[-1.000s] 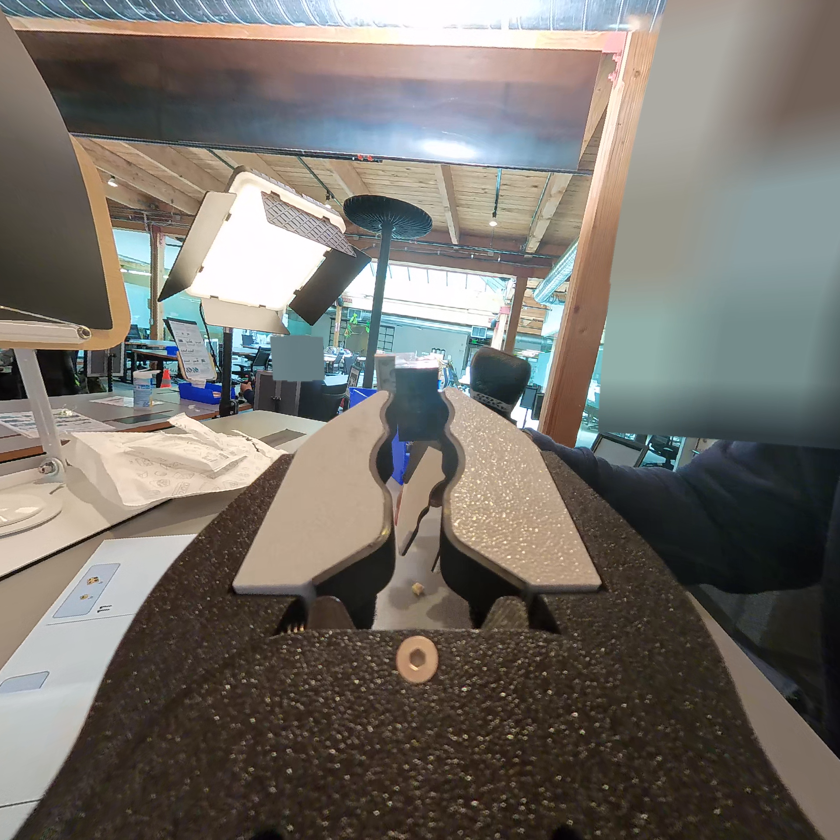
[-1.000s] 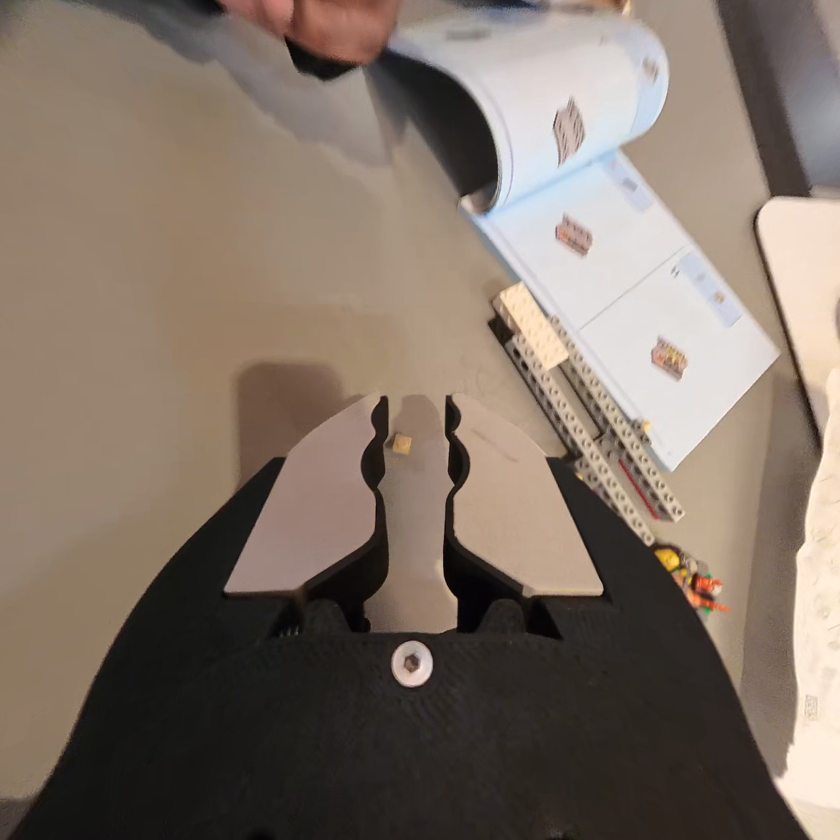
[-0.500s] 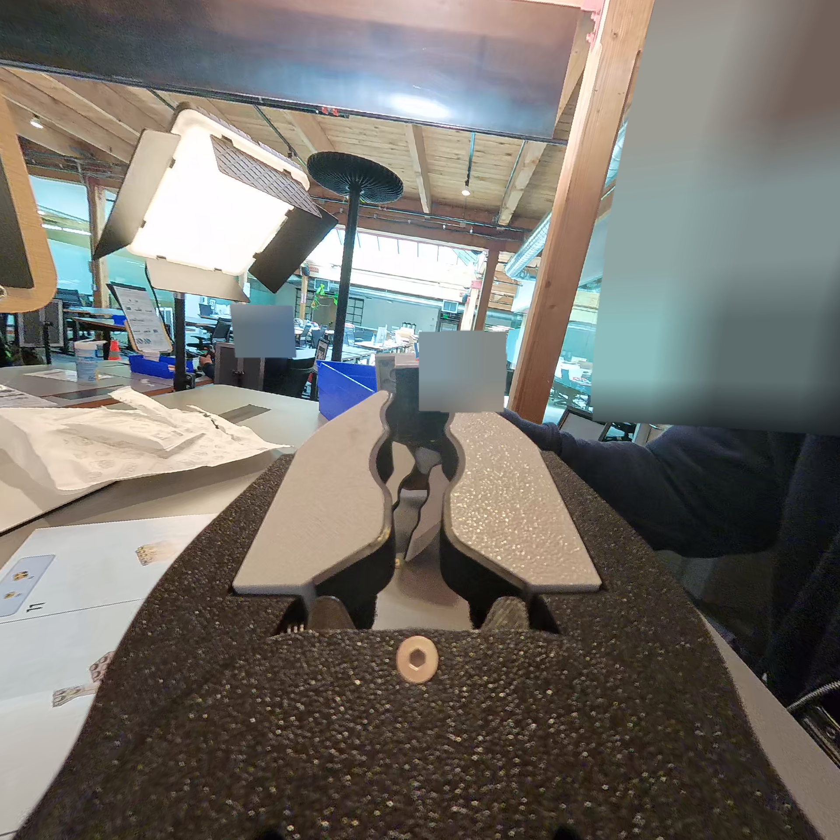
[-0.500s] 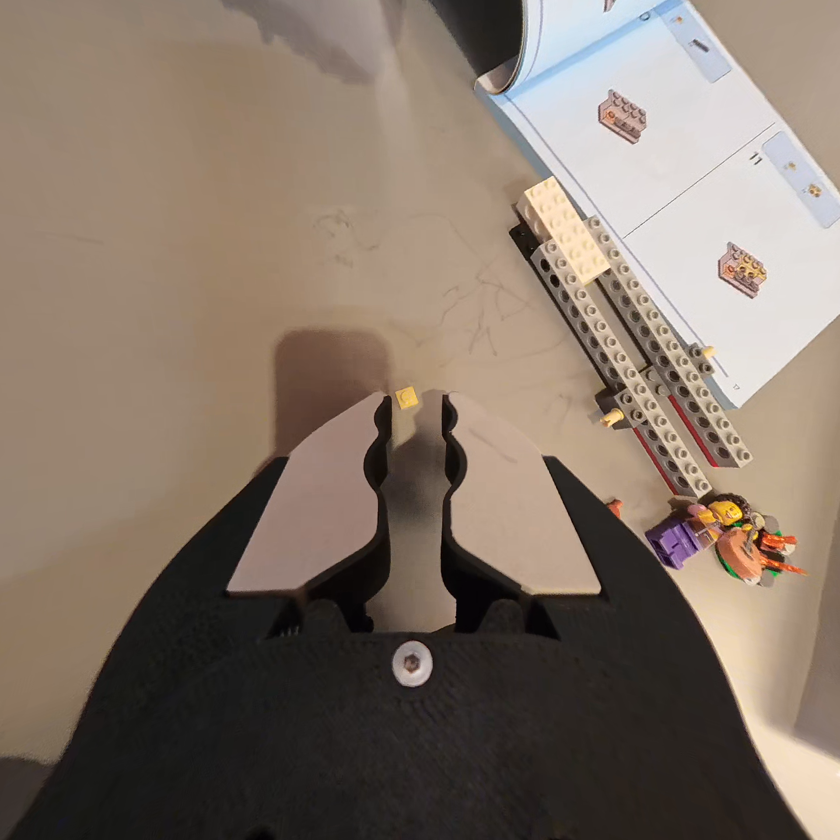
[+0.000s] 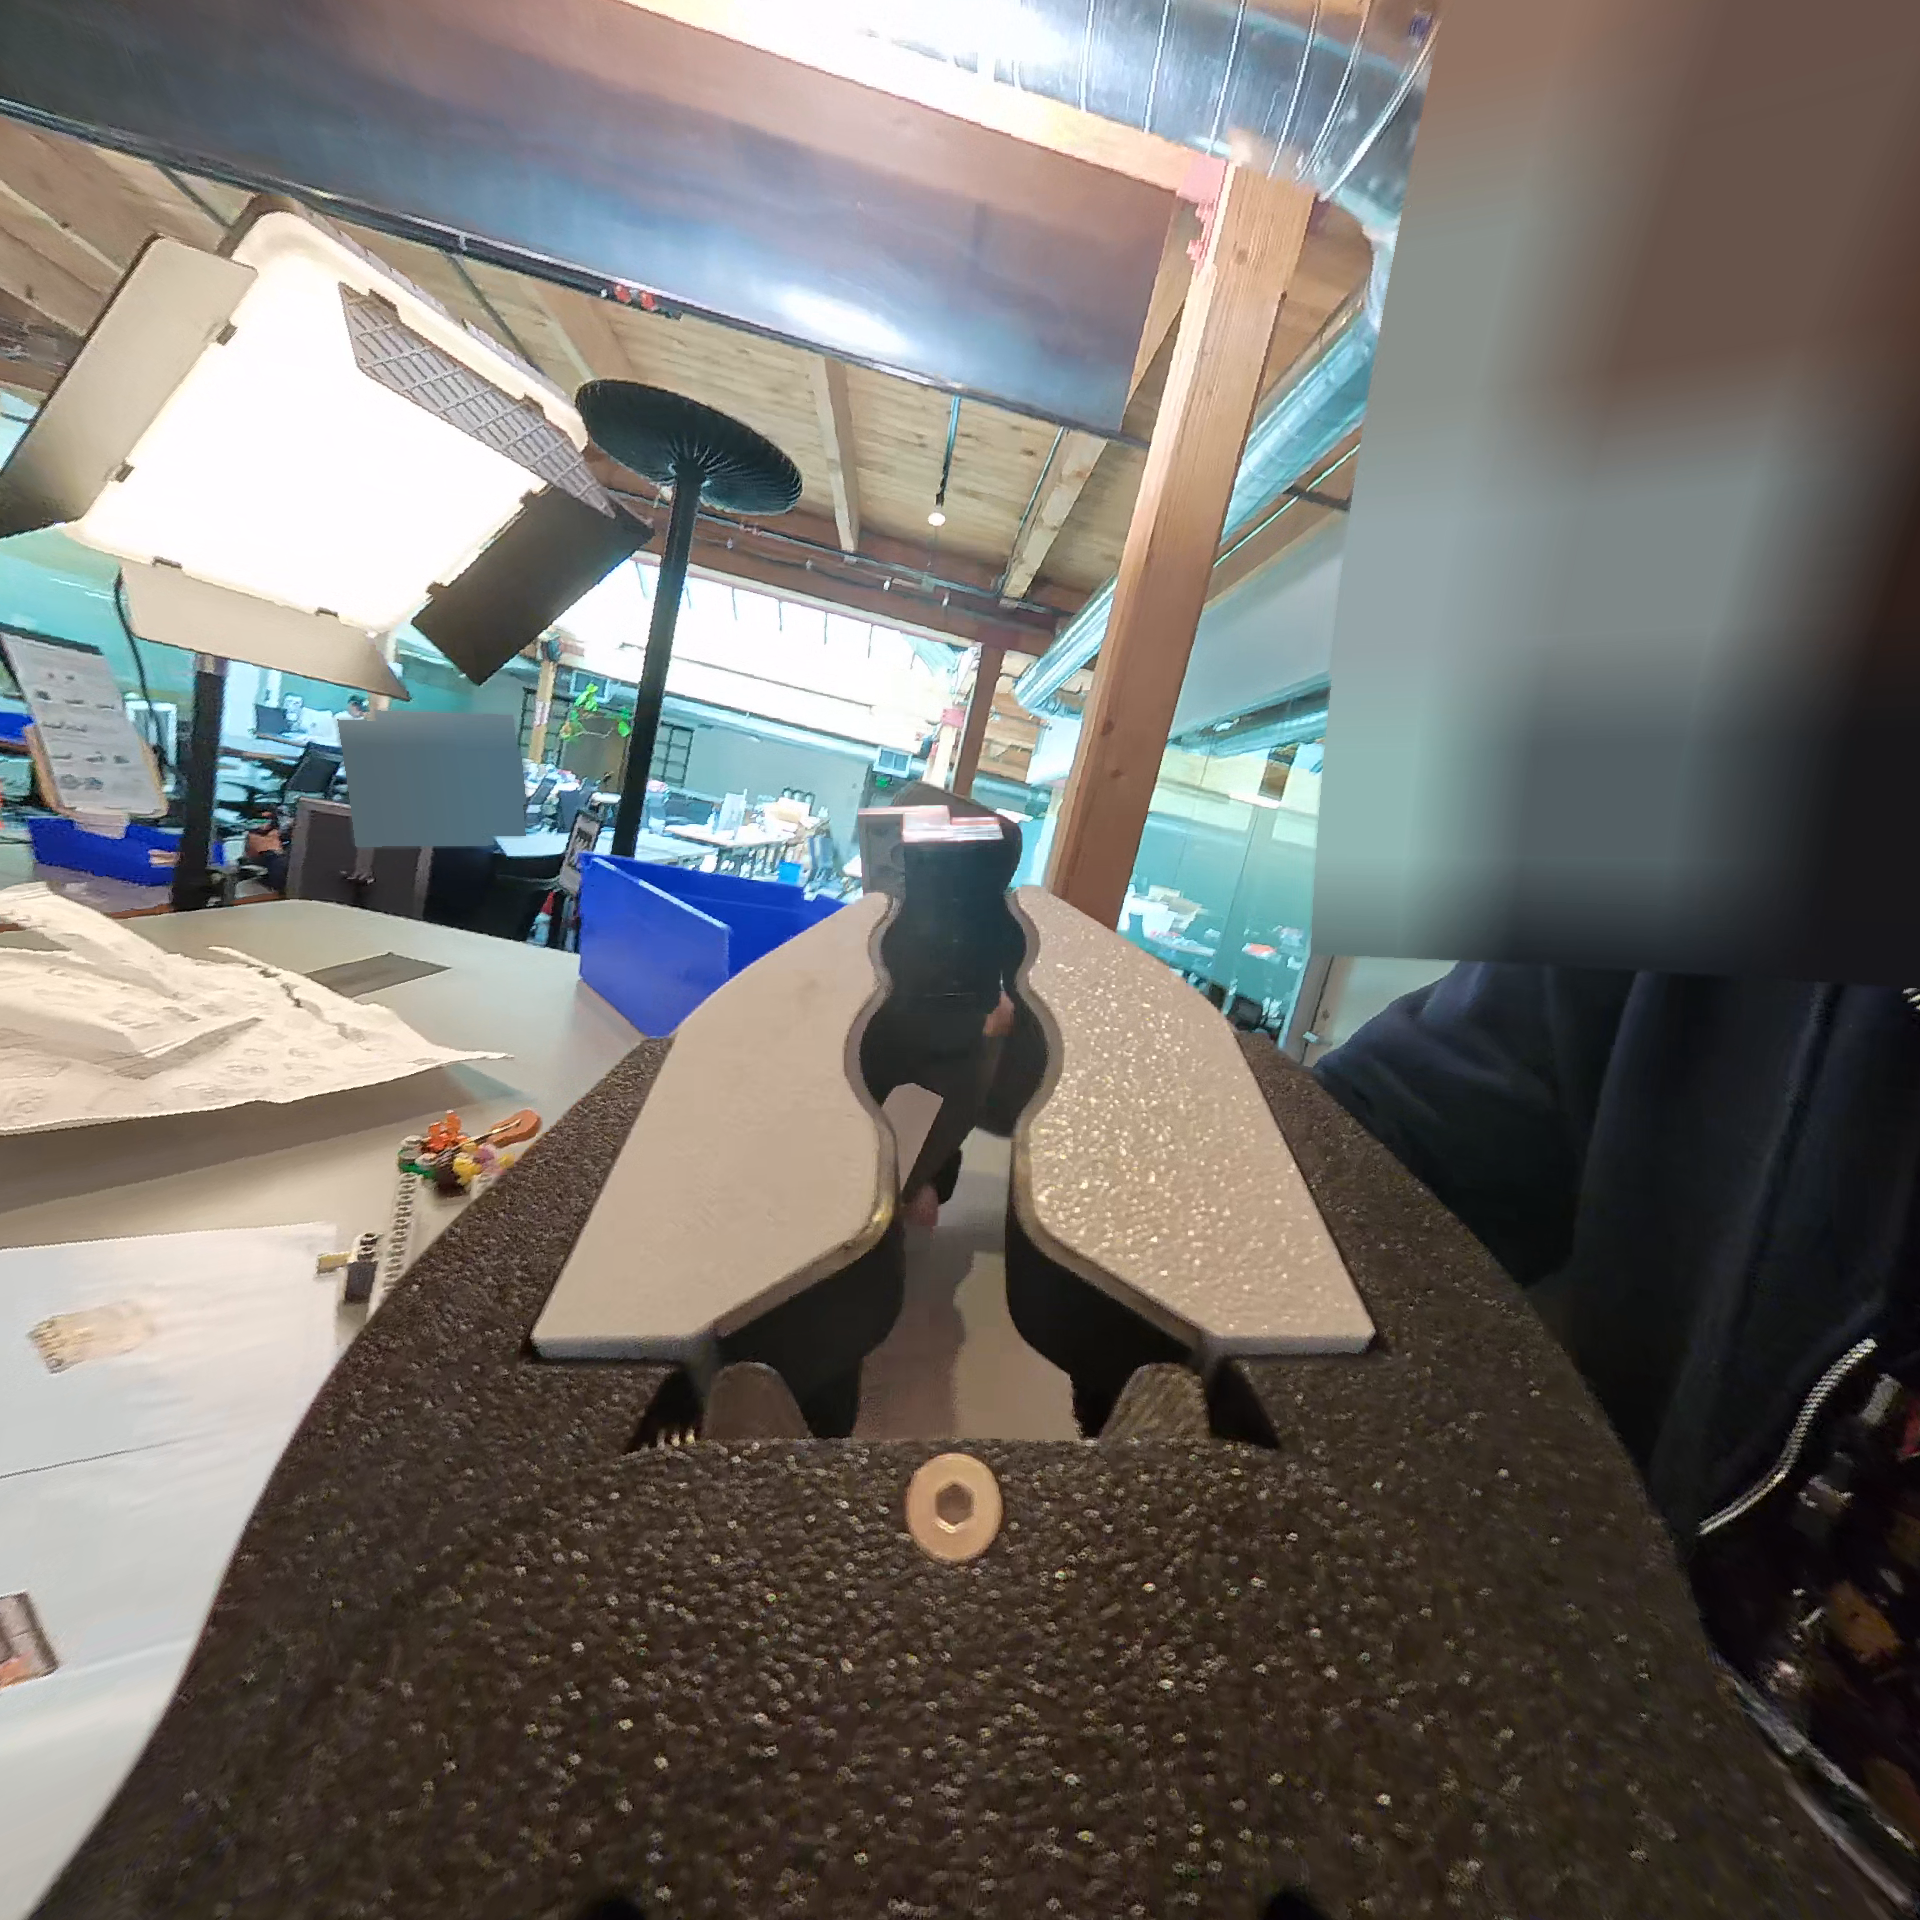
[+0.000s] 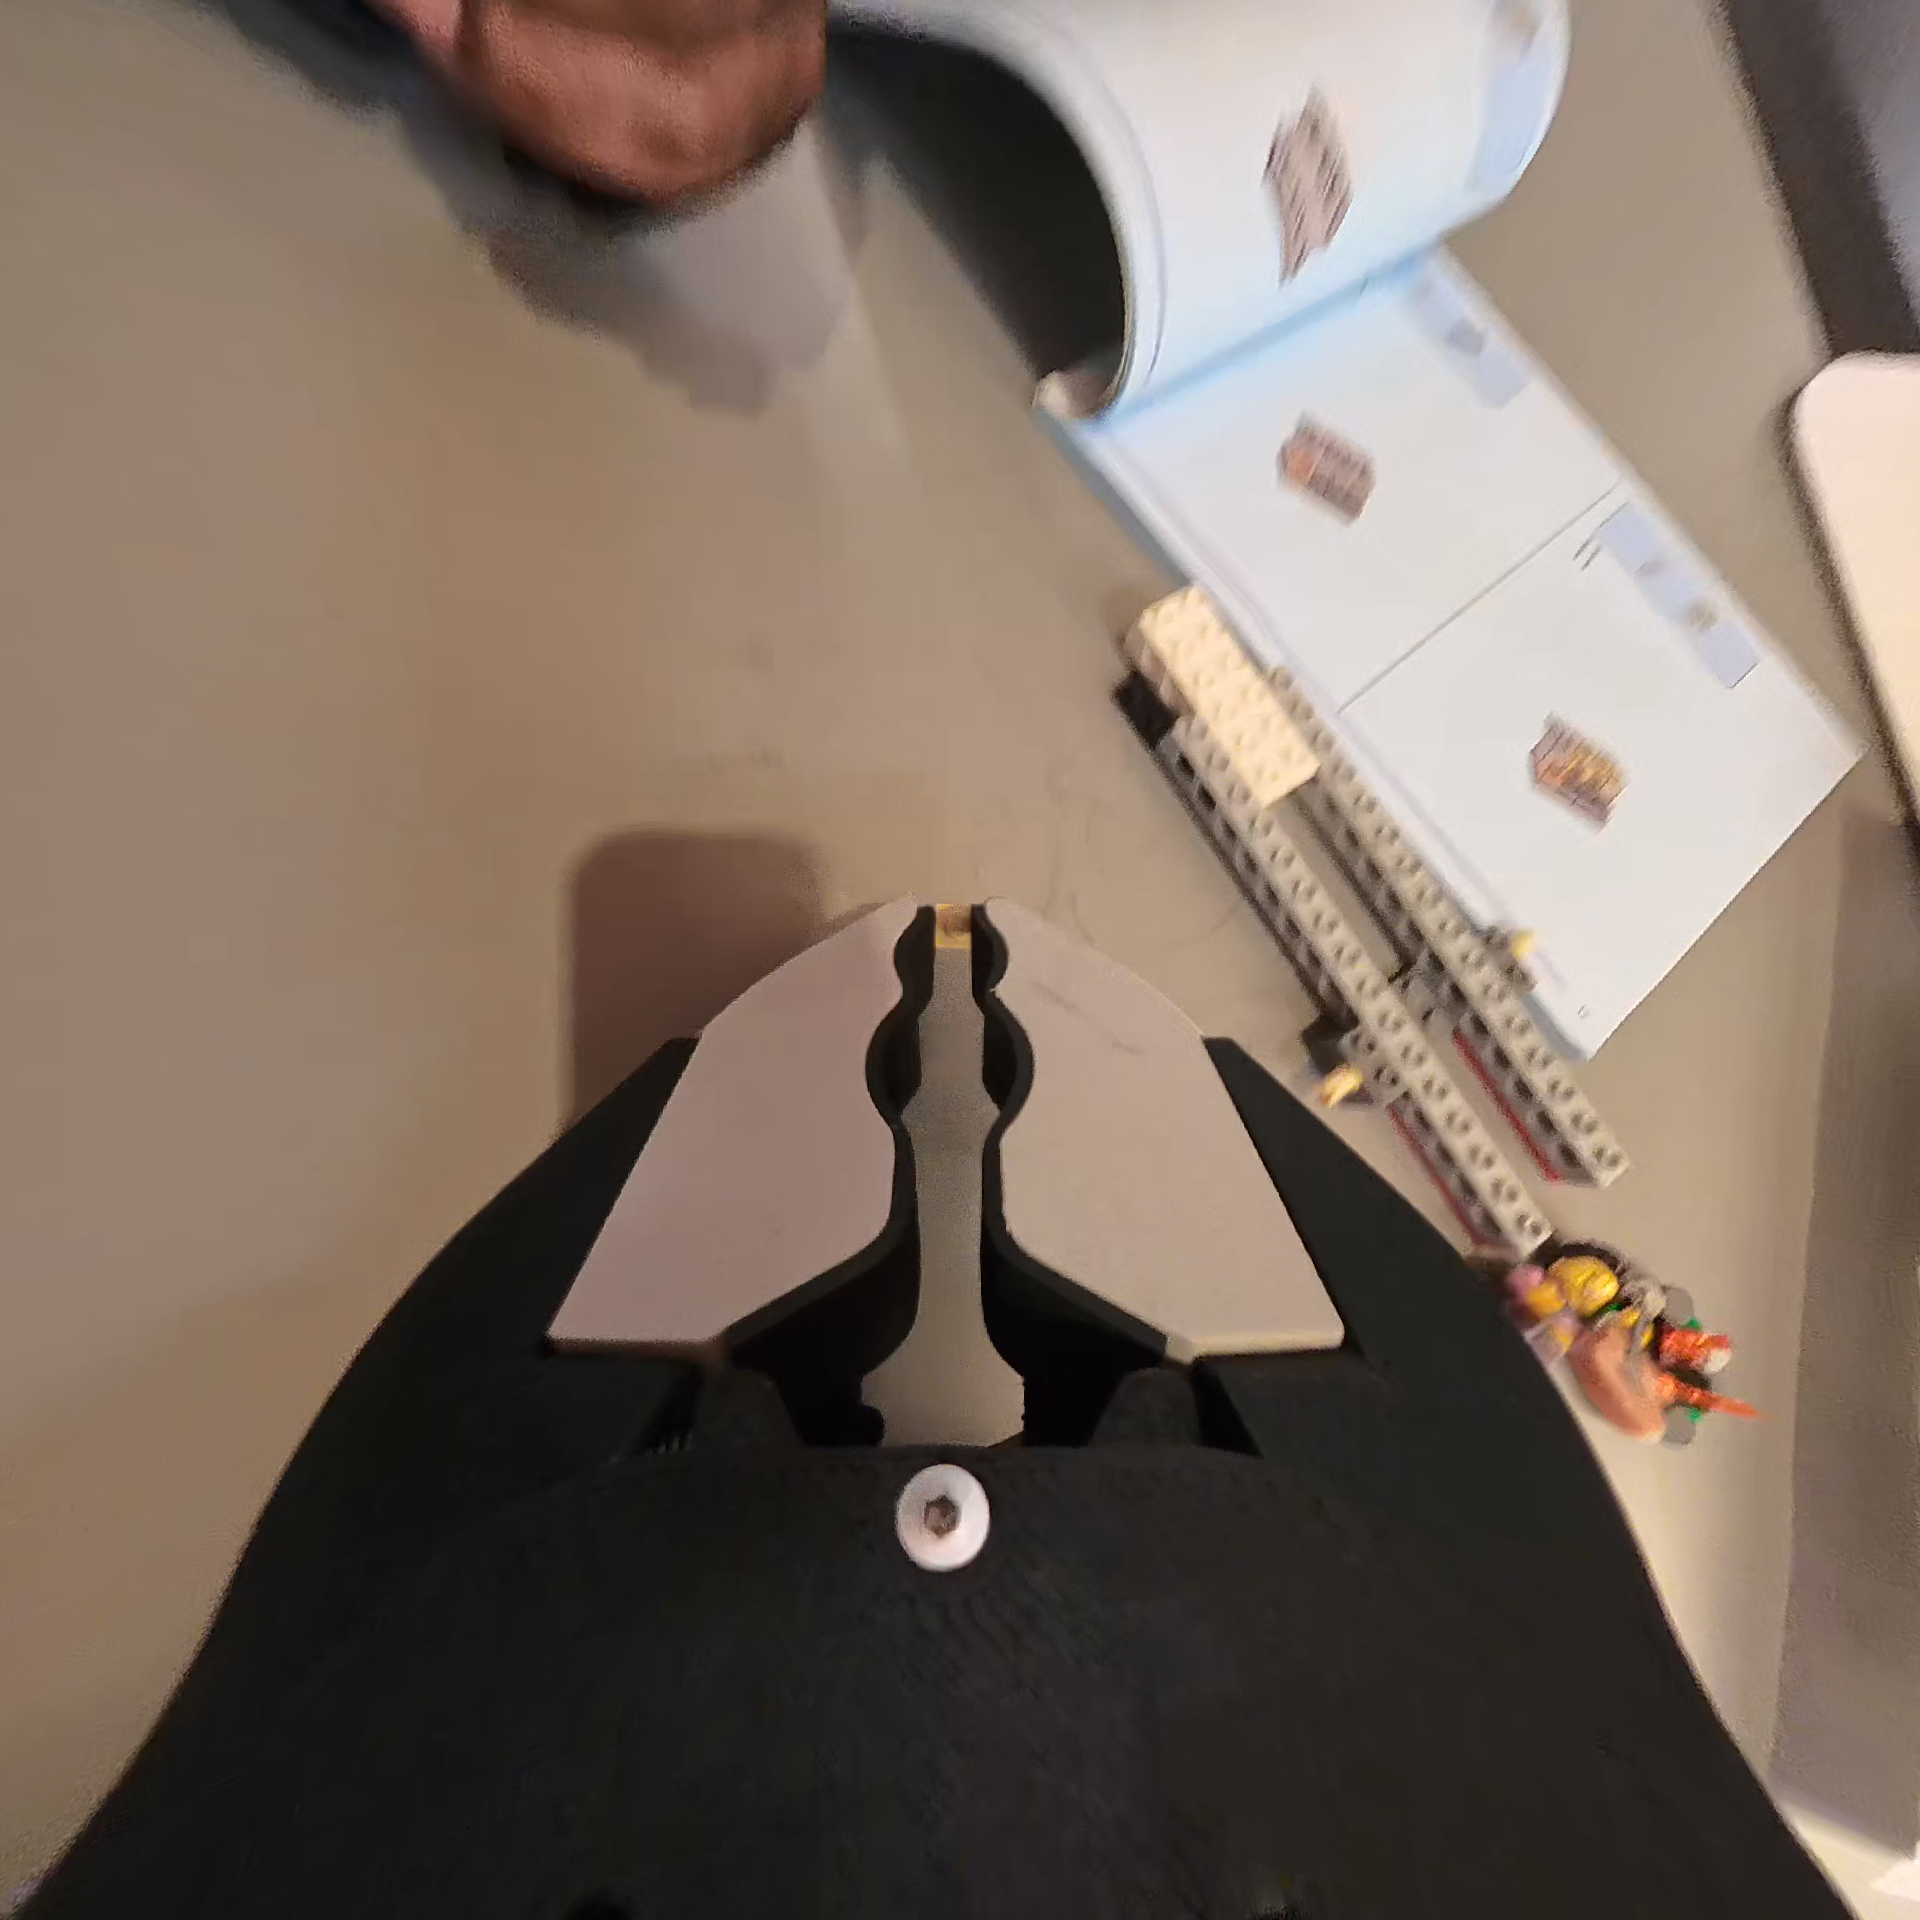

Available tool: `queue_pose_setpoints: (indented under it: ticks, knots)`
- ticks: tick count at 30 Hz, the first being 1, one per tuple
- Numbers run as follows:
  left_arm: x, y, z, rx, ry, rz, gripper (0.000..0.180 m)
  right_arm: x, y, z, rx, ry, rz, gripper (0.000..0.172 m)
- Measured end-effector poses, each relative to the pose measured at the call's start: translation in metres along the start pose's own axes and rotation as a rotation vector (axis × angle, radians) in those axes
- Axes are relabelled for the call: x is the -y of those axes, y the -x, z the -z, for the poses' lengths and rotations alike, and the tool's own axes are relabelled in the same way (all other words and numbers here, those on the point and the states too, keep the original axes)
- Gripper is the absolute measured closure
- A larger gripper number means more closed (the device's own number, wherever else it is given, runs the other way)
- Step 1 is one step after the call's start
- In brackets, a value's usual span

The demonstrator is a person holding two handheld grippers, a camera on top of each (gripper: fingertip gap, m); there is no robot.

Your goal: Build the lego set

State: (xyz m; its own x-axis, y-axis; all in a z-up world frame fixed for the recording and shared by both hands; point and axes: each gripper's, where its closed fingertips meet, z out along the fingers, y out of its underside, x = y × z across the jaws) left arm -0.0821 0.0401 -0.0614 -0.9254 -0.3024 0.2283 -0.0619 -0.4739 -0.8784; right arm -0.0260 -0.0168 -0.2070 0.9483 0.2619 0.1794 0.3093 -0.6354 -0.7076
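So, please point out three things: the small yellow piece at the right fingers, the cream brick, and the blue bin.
small yellow piece (image 6: 951, 925): right wrist view, its top face.
cream brick (image 6: 1226, 707): right wrist view, studded top.
blue bin (image 5: 665, 945): left wrist view, near side wall.

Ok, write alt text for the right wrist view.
The right gripper pinches a tiny yellow brick at its fingertips over a beige table. To its right lie a grey brick assembly, an open instruction booklet and a minifigure.

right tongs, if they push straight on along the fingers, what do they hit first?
Most likely the bare tan tabletop: the right tongs, shut on a small yellow piece, point steeply down at it. Depth is unclear, but nothing else lies ahead.
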Motion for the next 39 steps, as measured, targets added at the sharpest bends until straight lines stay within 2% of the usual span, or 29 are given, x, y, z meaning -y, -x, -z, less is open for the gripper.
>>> queue_pose_setpoints:
  ticks: [8,11,13,21,39]
  knots:
    - [0.011,-0.002,0.004,-0.064,-0.128,0.103,0.164,0.115,0.006,0.031,-0.081,-0.534,-0.095,0.166]
    - [0.009,-0.003,0.002,-0.065,-0.128,0.097,0.164,0.140,0.011,0.050,-0.066,-0.729,-0.148,0.166]
    - [0.007,-0.004,0.000,-0.066,-0.117,0.089,0.163,0.147,0.011,0.058,-0.061,-0.801,-0.183,0.166]
    - [0.002,-0.005,-0.003,-0.064,-0.096,0.074,0.164,0.150,0.012,0.058,-0.035,-0.833,-0.223,0.166]
    - [0.008,0.002,-0.002,-0.033,-0.167,0.148,0.164,0.150,0.009,0.047,-0.015,-0.845,-0.314,0.166]
